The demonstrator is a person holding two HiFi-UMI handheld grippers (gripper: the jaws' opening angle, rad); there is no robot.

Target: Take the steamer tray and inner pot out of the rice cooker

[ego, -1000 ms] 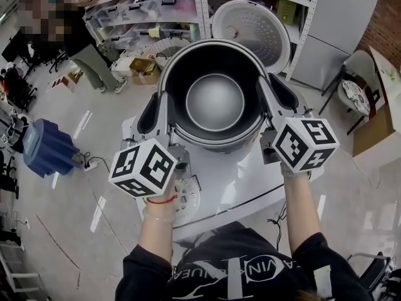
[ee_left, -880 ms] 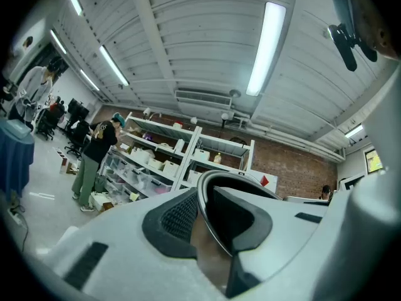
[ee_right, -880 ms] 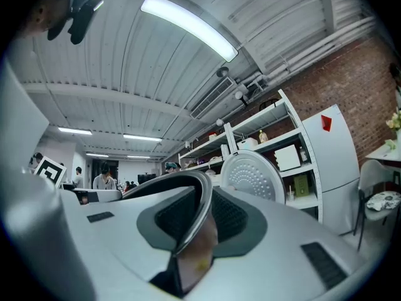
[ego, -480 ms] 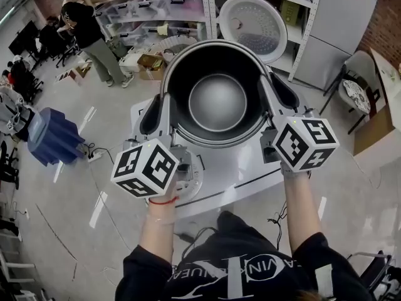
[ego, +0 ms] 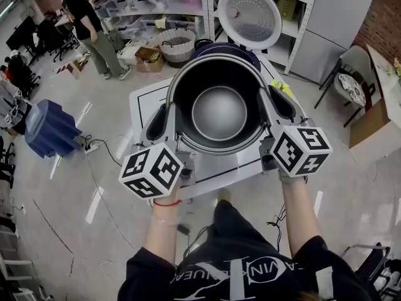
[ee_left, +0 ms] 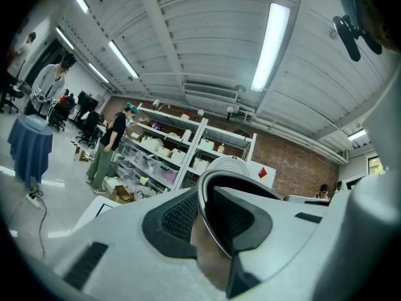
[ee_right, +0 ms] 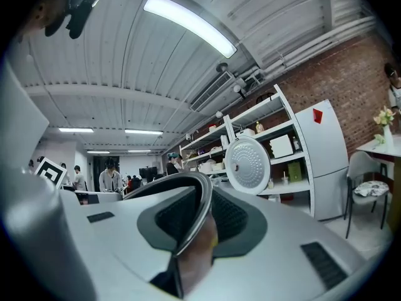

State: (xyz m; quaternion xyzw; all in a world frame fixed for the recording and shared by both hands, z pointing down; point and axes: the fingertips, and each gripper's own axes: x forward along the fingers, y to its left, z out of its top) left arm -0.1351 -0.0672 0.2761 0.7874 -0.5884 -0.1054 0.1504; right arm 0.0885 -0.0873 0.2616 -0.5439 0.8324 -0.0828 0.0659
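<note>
The left tongs (ego: 161, 118) and right tongs (ego: 276, 103) each pinched the rim of the inner pot (ego: 219, 111); a tilt could make it slip and fall.

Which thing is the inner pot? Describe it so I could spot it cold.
Find the white table at the middle of the head view. Over it hangs the deep round dark metal inner pot, its silver rim pinched by the left tool and the right tool. Unlike the flat white dotted lid behind it, it is a black hollow with a shiny grey bottom.

Black shirt (ego: 232, 274), red wristband (ego: 164, 201), white left tongs (ego: 164, 115)
</note>
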